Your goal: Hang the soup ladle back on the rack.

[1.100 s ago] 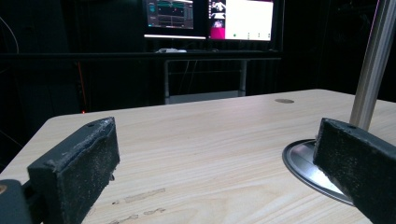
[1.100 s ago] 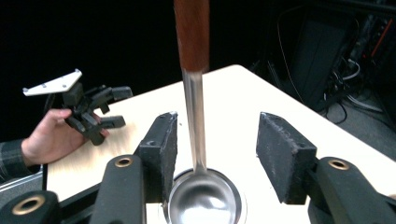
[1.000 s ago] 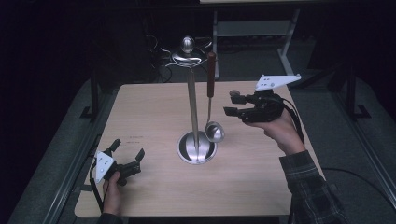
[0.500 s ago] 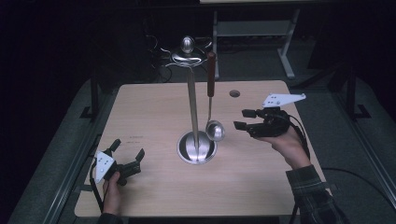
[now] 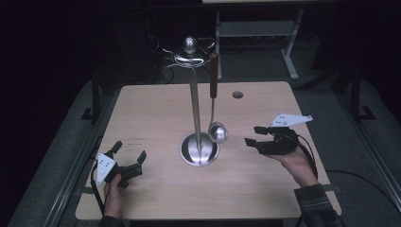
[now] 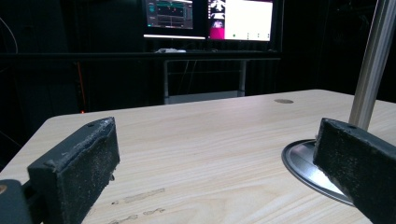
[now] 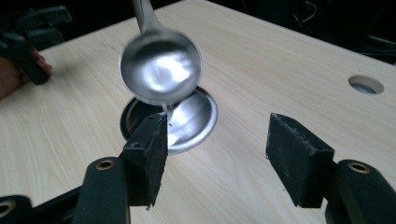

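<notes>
No readable text, label, brand, number or sign appeared anywhere. Two monitors (image 6: 210, 18) glowed behind the table in the left gripper view, one with a dark display of faint graph lines, the other with a white panel beside a pink strip, but whatever they carried was too small and blurred to make out. Faint dark marks on the wooden table (image 6: 196, 140) near the left gripper were smudges, not letters
</notes>
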Tool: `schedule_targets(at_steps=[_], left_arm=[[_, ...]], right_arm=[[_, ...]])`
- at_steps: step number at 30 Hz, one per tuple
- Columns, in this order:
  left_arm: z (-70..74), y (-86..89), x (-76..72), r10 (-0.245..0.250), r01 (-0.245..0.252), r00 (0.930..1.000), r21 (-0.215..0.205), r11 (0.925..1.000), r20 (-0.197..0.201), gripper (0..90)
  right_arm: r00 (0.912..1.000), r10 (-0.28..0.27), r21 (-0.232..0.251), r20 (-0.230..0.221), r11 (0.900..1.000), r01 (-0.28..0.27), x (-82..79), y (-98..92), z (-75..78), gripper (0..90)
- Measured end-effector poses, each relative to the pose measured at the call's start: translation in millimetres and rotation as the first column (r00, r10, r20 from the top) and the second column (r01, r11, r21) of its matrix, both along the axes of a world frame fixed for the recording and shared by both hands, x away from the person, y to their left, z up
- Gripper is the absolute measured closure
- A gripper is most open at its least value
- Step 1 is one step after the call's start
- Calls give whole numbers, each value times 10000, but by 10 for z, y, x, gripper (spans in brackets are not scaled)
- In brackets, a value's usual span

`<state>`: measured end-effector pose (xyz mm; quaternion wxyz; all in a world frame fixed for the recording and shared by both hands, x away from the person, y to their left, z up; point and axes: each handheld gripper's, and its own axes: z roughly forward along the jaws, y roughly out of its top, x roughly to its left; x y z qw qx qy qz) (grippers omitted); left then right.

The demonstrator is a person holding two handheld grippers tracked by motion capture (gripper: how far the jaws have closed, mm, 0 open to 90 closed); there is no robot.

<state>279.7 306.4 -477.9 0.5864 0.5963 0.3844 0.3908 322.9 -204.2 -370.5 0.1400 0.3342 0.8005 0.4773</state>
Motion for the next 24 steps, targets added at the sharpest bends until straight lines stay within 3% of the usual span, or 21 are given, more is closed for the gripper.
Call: schedule_targets(at_steps=[17, 24], left_arm=[[-1, -5, -4, -10, 10, 10000, 9, 10000, -11, 0], [-2, -2, -4, -37, 37, 10000, -6, 10000, -2, 0]], right_arm=[[9938, -1113, -640, -26, 9918, 1109, -233, -210, -550, 321], [9815, -1914, -1007, 86, 9764, 1913, -383, -313, -777, 280]])
